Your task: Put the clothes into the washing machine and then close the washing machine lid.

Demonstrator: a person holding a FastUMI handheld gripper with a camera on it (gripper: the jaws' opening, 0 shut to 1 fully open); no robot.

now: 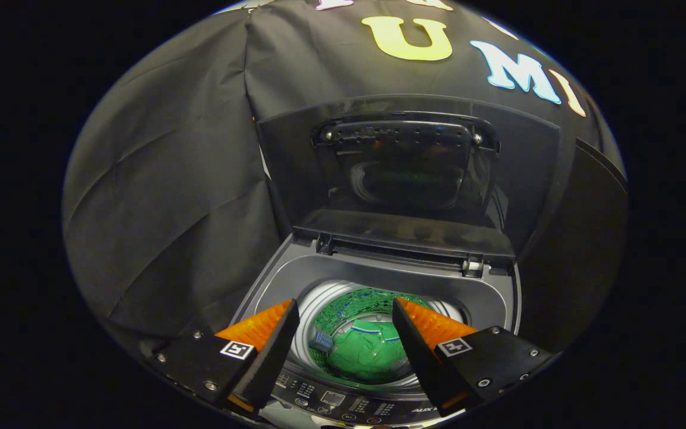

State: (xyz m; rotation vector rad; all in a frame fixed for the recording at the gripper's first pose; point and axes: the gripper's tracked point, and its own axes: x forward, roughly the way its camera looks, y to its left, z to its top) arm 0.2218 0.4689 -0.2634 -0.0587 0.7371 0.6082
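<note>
One green garment [367, 354] lies in the washing machine [379, 280] drum, below the hand-held gripper's [346, 307] spread-apart, empty fingers.

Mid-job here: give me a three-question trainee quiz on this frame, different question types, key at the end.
1. True or false: the lid is shut.
2. Where is the green garment? A) in the drum B) on the control panel C) between the fingers' pads
3. Fill in: the gripper is ____, holding nothing.

Key: 1 false, it stands raised behind the opening. 2 A. 3 open.
</note>
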